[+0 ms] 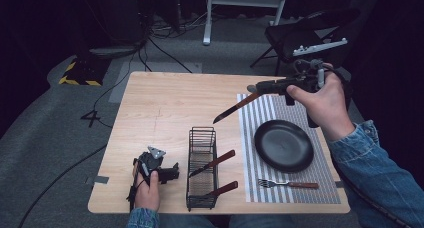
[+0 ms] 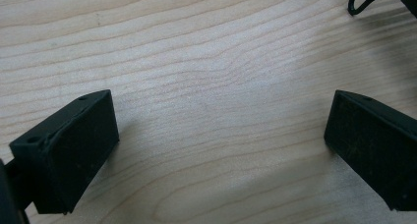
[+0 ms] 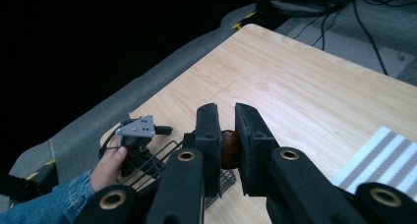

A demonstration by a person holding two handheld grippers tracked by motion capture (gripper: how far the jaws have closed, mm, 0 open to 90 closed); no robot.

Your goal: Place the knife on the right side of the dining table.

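While our right gripper [image 1: 260, 88] clamps the knife [image 1: 231, 109] aloft and the left gripper [image 1: 172, 172] rests wide open, we next lower it beside the plate [image 1: 283, 145].

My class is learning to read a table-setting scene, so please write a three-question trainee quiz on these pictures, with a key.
1. True or false: the right tool holds a knife by its handle, above the table.
2. How many knives are in the wire rack?
A. one
B. two
C. three
3. Fill in: the fork lies on the striped ____ , on the person's side of the black plate.

Key
1. True; it is lifted, with the blade pointing down to the left in the high view.
2. B
3. placemat
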